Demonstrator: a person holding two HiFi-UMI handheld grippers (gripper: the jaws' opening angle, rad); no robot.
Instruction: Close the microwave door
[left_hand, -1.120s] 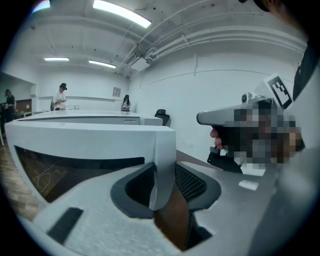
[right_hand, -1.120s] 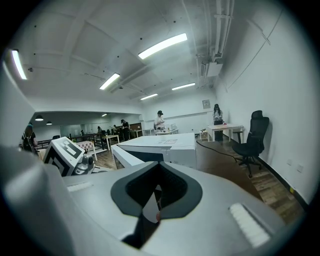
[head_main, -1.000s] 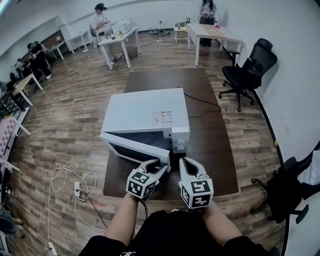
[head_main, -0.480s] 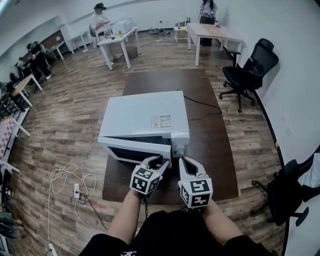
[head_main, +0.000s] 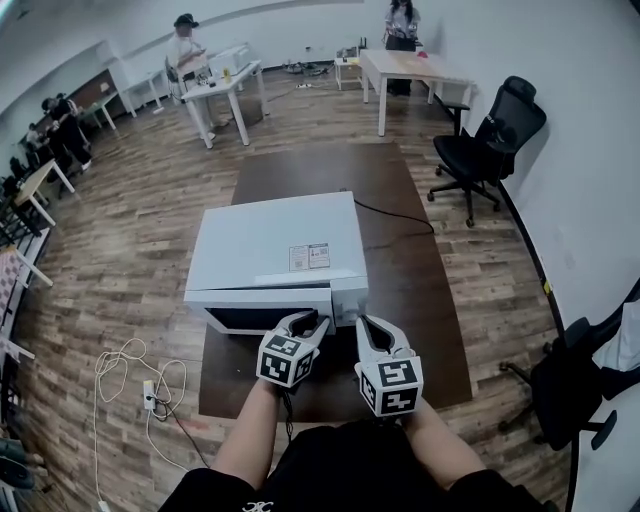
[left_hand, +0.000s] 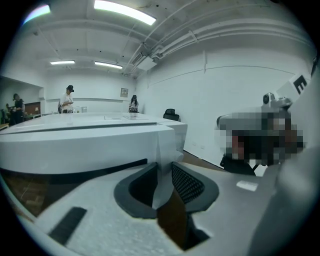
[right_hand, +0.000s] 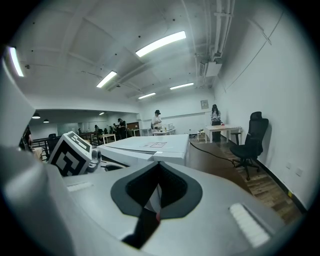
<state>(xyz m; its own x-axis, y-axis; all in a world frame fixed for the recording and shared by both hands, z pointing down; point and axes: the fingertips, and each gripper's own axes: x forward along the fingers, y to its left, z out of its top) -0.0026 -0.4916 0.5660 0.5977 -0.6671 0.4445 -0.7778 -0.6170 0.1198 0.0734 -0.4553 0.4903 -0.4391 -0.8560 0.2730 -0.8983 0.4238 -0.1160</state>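
A white microwave (head_main: 275, 245) sits on a dark brown table (head_main: 420, 300). Its door (head_main: 265, 298) lies almost flat against the front, with only a thin line showing along the top. My left gripper (head_main: 307, 322) is at the door's right edge. In the left gripper view that white door edge (left_hand: 161, 165) stands between the closing jaws of my left gripper (left_hand: 162, 182), and a gap shows beside it. My right gripper (head_main: 368, 325) is just right of it, in front of the control panel, jaws together and empty. The right gripper view shows my right gripper (right_hand: 159, 192) and the microwave (right_hand: 150, 147) ahead.
A black cable (head_main: 395, 215) runs from the microwave's back across the table. A black office chair (head_main: 490, 145) stands to the right and another chair (head_main: 575, 380) at lower right. A power strip with white cords (head_main: 140, 380) lies on the floor at left. White tables (head_main: 410, 70) and people (head_main: 185, 45) are far back.
The door has swung from well ajar to nearly flush with the microwave's front. My left gripper followed its free edge in towards the microwave. My right gripper edged forward a little.
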